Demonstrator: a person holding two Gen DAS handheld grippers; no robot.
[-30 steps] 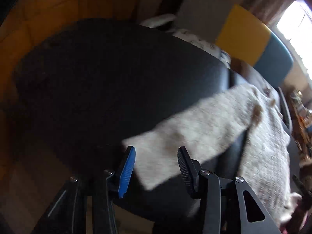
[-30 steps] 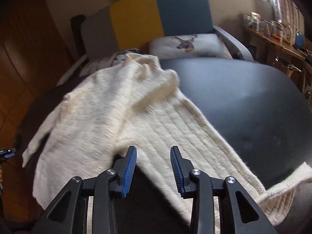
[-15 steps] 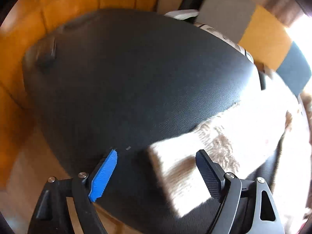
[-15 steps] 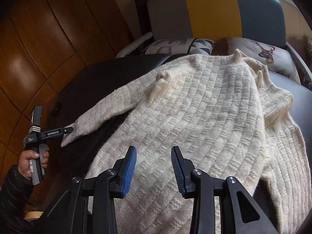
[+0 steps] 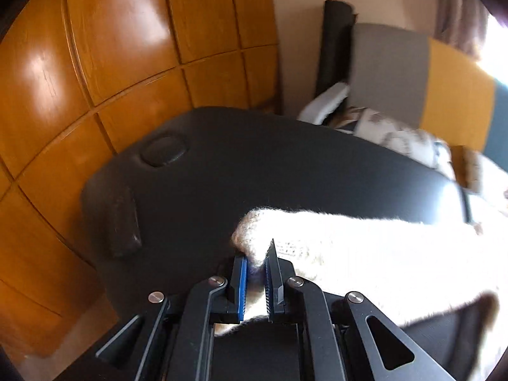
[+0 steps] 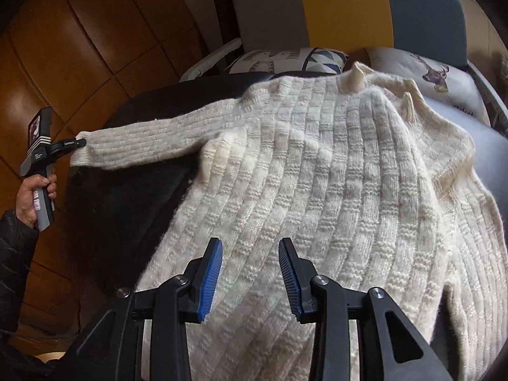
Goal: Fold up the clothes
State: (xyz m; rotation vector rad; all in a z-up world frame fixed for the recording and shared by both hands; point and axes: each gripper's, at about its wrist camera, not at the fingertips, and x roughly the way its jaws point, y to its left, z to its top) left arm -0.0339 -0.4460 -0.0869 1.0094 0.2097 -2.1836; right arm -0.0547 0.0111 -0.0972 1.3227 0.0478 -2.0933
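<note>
Left gripper (image 5: 255,281): jaws drawn close together, pinching the cuff end of the sweater sleeve (image 5: 349,247); knit bunches up just past the blue pad and the sleeve runs off toward 3 o'clock, overexposed there. In the right wrist view the same left gripper (image 6: 68,143) shows at 9 o'clock, held by the person's left hand (image 6: 33,193) in a dark jacket cuff, its tips on the sleeve cuff (image 6: 83,152); sleeve stretched out straight from the body of the garment toward 9 o'clock. Right gripper (image 6: 250,281): jaws spread, nothing between them, hovering above the lower body of the cream knit sweater (image 6: 333,190); contact with fabric cannot be told. Sweater lies spread over the black padded table (image 5: 254,165), collar toward 12 o'clock, body filling the centre and the 3 to 6 o'clock side of the right wrist view. Beyond the table at 12 o'clock: armchair (image 6: 343,9) with grey, yellow and teal back panels, a geometric-print cushion (image 6: 285,60) and a deer-print cushion (image 6: 435,76). Wood panelling (image 5: 95,63) from 9 to 11 o'clock.
</note>
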